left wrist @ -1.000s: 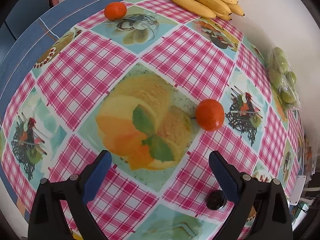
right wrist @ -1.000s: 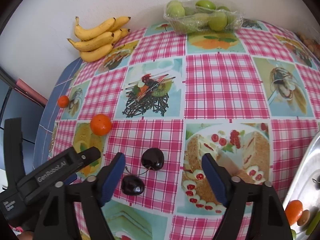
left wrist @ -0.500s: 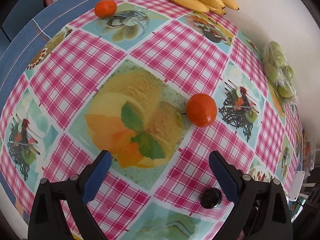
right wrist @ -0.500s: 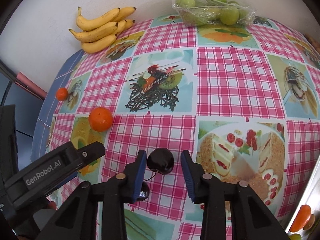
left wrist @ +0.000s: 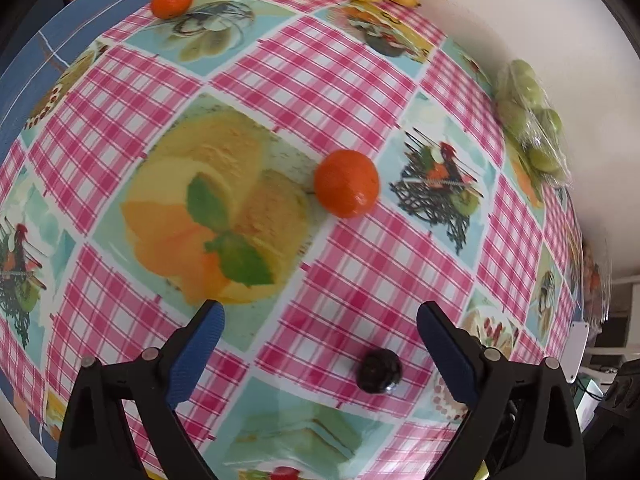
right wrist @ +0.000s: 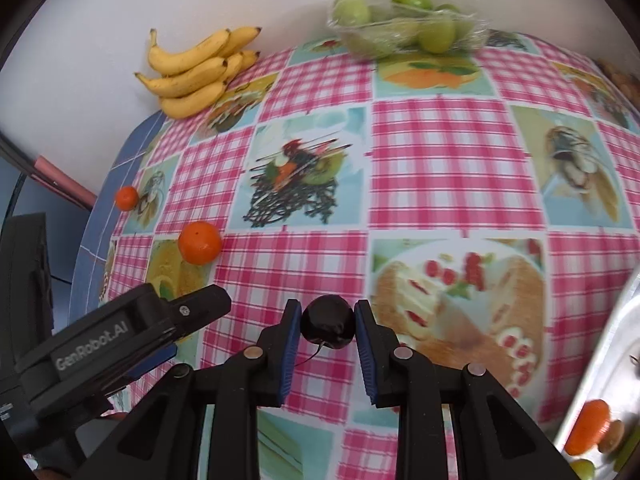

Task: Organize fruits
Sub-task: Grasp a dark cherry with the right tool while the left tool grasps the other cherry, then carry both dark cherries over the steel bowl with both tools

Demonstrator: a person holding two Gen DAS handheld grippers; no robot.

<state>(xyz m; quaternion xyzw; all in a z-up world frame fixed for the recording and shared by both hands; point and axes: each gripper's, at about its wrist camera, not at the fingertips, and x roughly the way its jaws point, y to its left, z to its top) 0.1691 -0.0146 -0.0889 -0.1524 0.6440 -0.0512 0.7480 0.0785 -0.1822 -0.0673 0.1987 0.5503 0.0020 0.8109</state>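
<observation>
While my right claw [right wrist: 328, 322] pinches a dark cherry [right wrist: 329, 322] between its blue pads, with the thin stem hanging below the fruit, my left claw [left wrist: 318, 320] hangs spread wide over the counter [left wrist: 352, 76] with nothing between its fingers. On the wrist view of the left claw I see a second dark cherry [left wrist: 378, 370] lying on the checked cloth just inside the right-hand finger, touching neither pad. Ahead of that claw sits a tangerine [left wrist: 346, 183] at the edge of a printed dessert picture, and a smaller tangerine [left wrist: 172, 0] lies far off near the blue border of the cloth. From the right wrist I can make out the bunch of bananas [right wrist: 196, 74] against the white wall and, further along that wall, a clear wrapped tray of green fruit [right wrist: 404, 24]. At the lower right edge a metal tray [right wrist: 600, 360] shows, with an orange piece [right wrist: 590, 426] in it; I cannot tell what the other bits beside it are
</observation>
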